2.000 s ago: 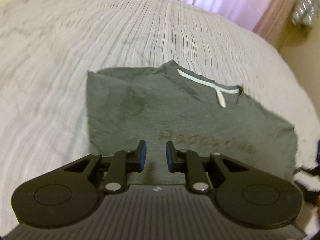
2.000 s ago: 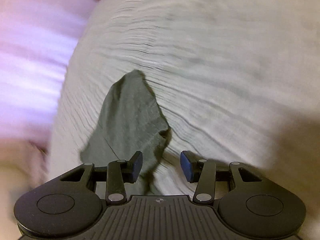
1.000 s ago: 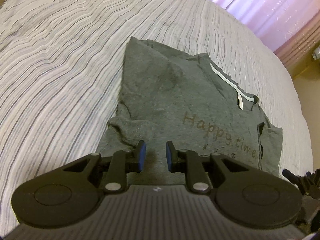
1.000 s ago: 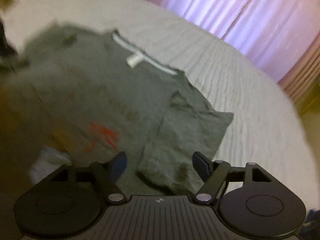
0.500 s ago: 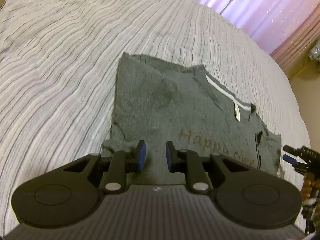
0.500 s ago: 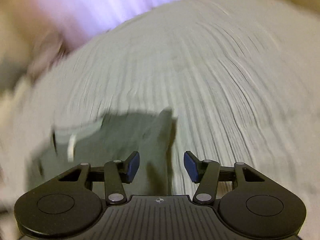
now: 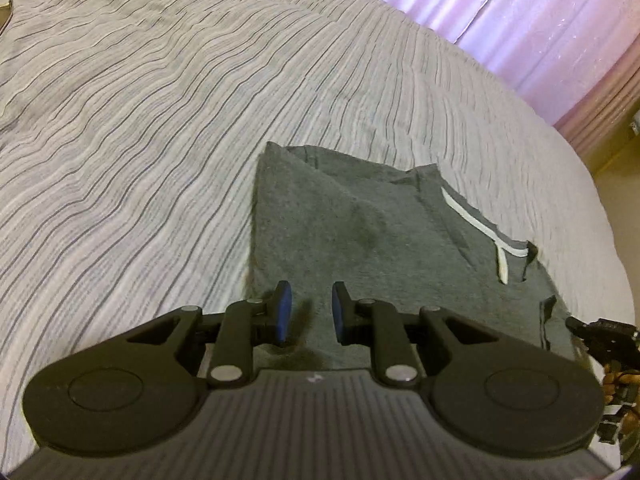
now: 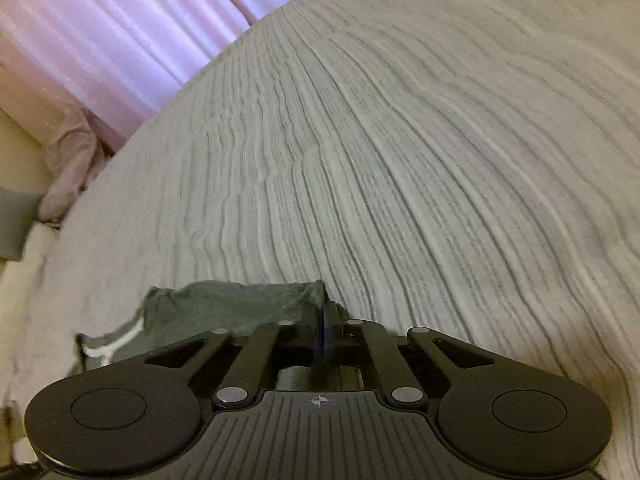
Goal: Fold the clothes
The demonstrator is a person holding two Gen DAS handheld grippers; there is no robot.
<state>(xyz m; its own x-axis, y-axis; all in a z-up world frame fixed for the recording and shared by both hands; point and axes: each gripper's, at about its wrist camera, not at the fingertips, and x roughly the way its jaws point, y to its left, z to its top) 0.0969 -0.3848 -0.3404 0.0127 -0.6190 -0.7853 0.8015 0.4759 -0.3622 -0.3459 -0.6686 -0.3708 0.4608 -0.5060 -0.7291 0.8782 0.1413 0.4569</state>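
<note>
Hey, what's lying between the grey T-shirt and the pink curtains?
Only bare striped bedspread lies between the grey T-shirt and the pink curtains, as the left wrist view shows.

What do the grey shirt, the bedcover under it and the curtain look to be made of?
Shirt: soft matte knit, probably cotton jersey; heathered grey, limp folds, white neck tape.
Bedcover: thin woven fabric with fine dark stripes, puckered into small ridges; fibre unclear.
Curtain: sheer pinkish cloth, light glowing through vertical pleats, slight sheen; possibly synthetic.
</note>
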